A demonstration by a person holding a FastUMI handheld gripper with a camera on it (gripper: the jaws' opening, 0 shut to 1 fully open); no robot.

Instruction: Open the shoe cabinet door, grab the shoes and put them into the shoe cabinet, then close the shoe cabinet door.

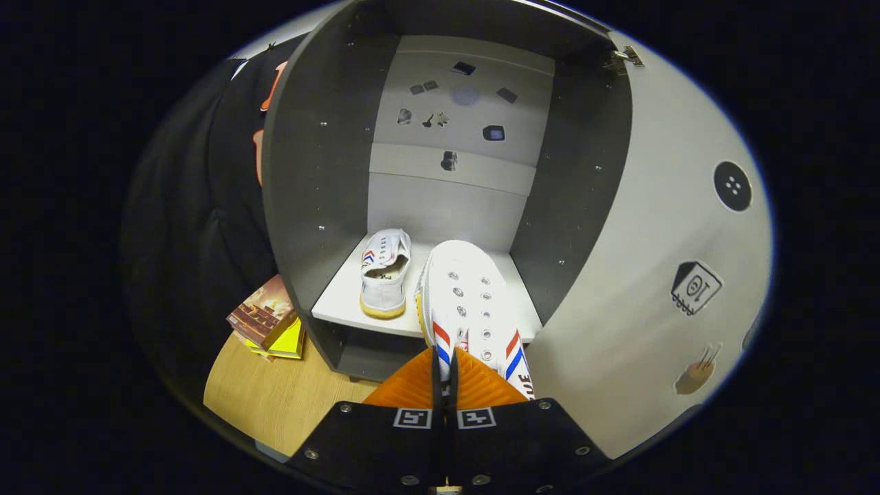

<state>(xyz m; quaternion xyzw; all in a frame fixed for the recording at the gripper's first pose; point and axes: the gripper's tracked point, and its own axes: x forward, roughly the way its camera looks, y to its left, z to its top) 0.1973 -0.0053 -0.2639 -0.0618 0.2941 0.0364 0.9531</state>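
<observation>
The grey shoe cabinet (323, 172) stands open, its pale door (660, 275) swung out to the right of my fingers. One white shoe (383, 275) with red and blue stripes rests on the cabinet's shelf (337, 302), toe pointing in. My gripper (444, 375) is shut on the heel edge of a second white shoe (467, 302), both fingers pinching it. This shoe points into the cabinet, its front over the shelf just right of the first shoe. Whether its sole touches the shelf I cannot tell.
A small stack of books (268, 320) lies on the wooden tabletop (275, 399) left of the cabinet's base. Stickers dot the cabinet's back panel (454, 117) and the door's inner face. A hinge (622, 58) sits at the door's top.
</observation>
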